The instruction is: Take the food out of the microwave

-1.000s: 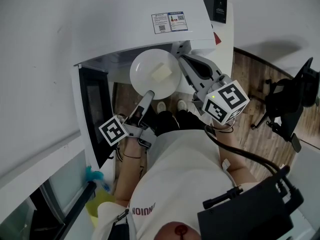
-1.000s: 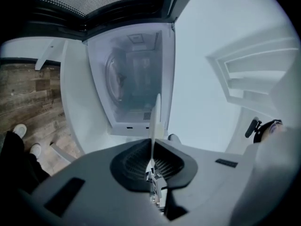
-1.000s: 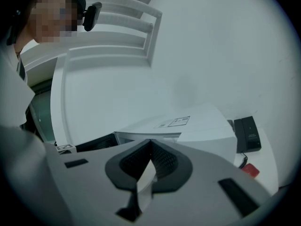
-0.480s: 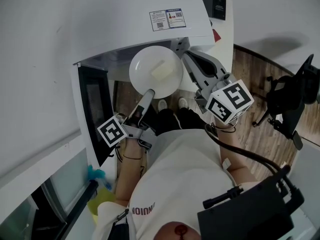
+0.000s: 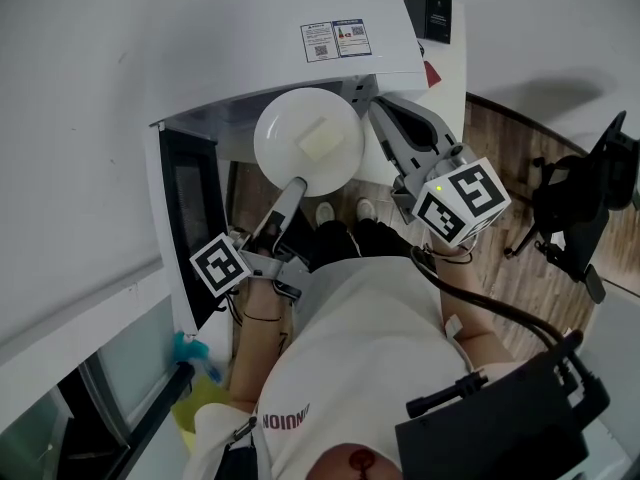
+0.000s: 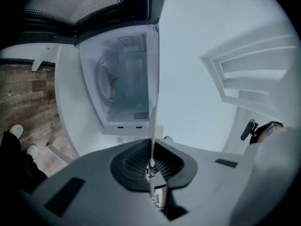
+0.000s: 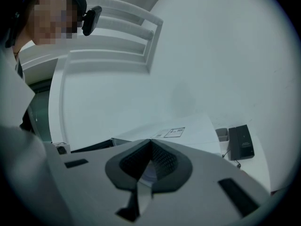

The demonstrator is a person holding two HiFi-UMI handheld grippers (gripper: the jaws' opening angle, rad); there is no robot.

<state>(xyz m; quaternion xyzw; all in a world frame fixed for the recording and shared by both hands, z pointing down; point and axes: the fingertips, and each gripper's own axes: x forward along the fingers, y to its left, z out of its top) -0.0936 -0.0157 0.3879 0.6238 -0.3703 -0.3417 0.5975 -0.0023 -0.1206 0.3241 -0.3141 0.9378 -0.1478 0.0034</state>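
A round white plate (image 5: 285,138) carrying a pale square piece of food (image 5: 320,140) hangs in front of the open white microwave (image 5: 270,38). My left gripper (image 5: 297,186) is shut on the plate's near rim. In the left gripper view the plate (image 6: 153,121) runs edge-on as a thin line into the closed left gripper (image 6: 151,161), with the empty cavity and its turntable (image 6: 117,81) behind. My right gripper (image 5: 368,118) is closed on the plate's right rim. In the right gripper view its pads (image 7: 162,159) meet with a pale sliver of plate between them.
The microwave's dark-glass door (image 5: 185,218) stands swung open at the left, close to my left hand. A black device (image 5: 435,8) hangs on the wall behind. An office chair (image 5: 585,198) stands on the wood floor at the right.
The plate has risen a little in front of the cavity, with both grippers still on it. The right gripper has shifted slightly to the right.
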